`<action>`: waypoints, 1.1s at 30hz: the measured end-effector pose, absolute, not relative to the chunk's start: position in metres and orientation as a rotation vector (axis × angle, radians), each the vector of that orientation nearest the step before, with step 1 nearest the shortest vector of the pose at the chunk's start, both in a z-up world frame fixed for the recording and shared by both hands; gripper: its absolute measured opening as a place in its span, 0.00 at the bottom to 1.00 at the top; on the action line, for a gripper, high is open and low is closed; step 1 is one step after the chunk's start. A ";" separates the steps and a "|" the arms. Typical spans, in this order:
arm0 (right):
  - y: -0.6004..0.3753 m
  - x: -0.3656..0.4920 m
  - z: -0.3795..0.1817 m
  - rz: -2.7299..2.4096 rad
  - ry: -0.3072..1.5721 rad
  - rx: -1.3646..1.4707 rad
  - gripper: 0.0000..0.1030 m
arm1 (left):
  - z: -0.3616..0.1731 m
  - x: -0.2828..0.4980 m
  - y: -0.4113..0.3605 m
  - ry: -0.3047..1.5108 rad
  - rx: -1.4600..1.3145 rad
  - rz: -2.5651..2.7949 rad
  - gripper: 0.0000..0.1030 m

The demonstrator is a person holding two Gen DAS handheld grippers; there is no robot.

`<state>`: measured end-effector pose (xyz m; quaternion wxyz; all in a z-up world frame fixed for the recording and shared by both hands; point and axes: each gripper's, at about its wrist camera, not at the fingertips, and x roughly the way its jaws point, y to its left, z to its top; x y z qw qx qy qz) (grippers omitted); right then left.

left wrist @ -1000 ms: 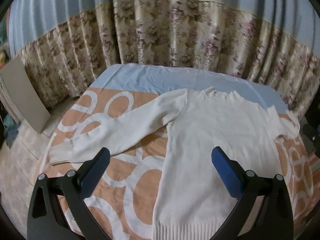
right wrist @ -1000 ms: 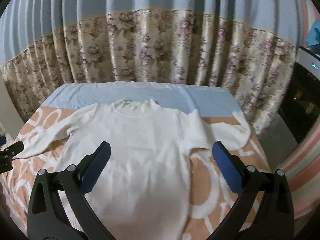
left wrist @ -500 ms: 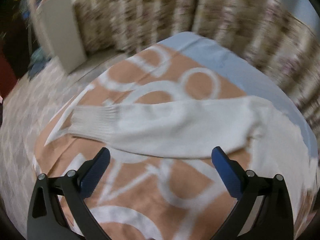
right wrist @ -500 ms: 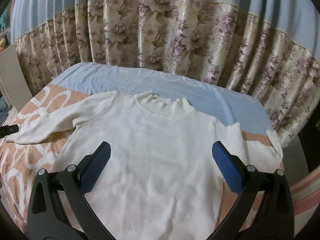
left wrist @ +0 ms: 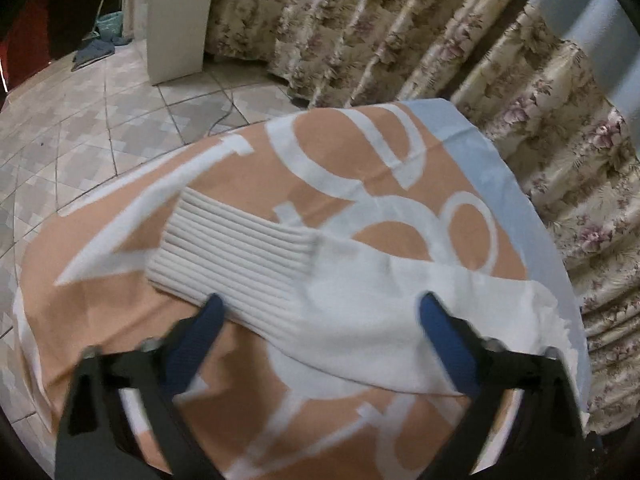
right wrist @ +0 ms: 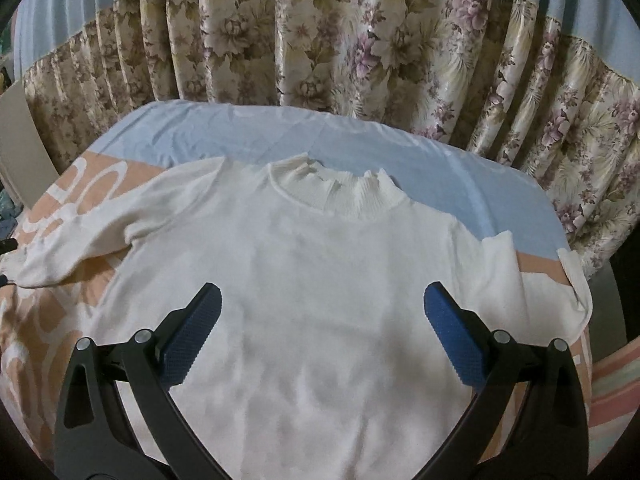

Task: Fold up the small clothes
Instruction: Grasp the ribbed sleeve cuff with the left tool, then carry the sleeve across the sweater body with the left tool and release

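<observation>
Cream-white knit sweater (right wrist: 320, 288) lies flat, front up, on the bed's orange sheet with white ring pattern (left wrist: 360, 152), ribbed mock collar (right wrist: 340, 192) toward the floral curtain (right wrist: 360, 40). Its left sleeve (left wrist: 360, 300) stretches out sideways, ribbed cuff (left wrist: 232, 256) at the end, flat on the sheet. Left claw (left wrist: 320, 320) released, jaws spread wide, straddling the sleeve just behind the cuff. Right claw (right wrist: 320, 320) also released, spread over the sweater's chest, gripping nothing. Right sleeve (right wrist: 560, 288) bunched at the bed edge.

Floral curtain (right wrist: 360, 40), orange-and-white patterned sheet (left wrist: 340, 152), tiled floor (left wrist: 100, 120), perhaps a teal basket (left wrist: 109, 24).
</observation>
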<state>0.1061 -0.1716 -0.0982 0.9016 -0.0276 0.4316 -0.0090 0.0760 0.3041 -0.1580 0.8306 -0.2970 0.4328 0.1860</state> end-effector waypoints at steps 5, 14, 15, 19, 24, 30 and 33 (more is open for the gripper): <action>-0.178 0.113 -0.109 -0.021 0.928 -0.033 0.97 | -0.167 0.086 0.317 0.942 -0.612 0.408 0.45; -0.183 0.114 -0.113 -0.014 0.936 -0.029 0.97 | -0.167 0.104 0.303 0.989 -0.448 0.428 0.04; -0.186 0.114 -0.113 -0.015 0.936 -0.022 0.97 | -0.165 0.104 0.301 0.983 -0.439 0.421 0.03; -0.197 0.112 -0.113 -0.016 0.930 0.016 0.97 | -0.149 0.103 0.289 0.934 -0.399 0.377 0.03; -0.210 0.106 -0.115 -0.022 0.926 0.046 0.97 | -0.125 0.106 0.273 0.871 -0.387 0.290 0.03; -0.221 0.099 -0.119 -0.015 0.925 0.088 0.97 | -0.100 0.138 0.221 0.819 -0.300 0.133 0.03; -0.225 0.097 -0.120 -0.017 0.921 0.097 0.97 | -0.094 0.164 0.170 0.795 -0.235 0.011 0.03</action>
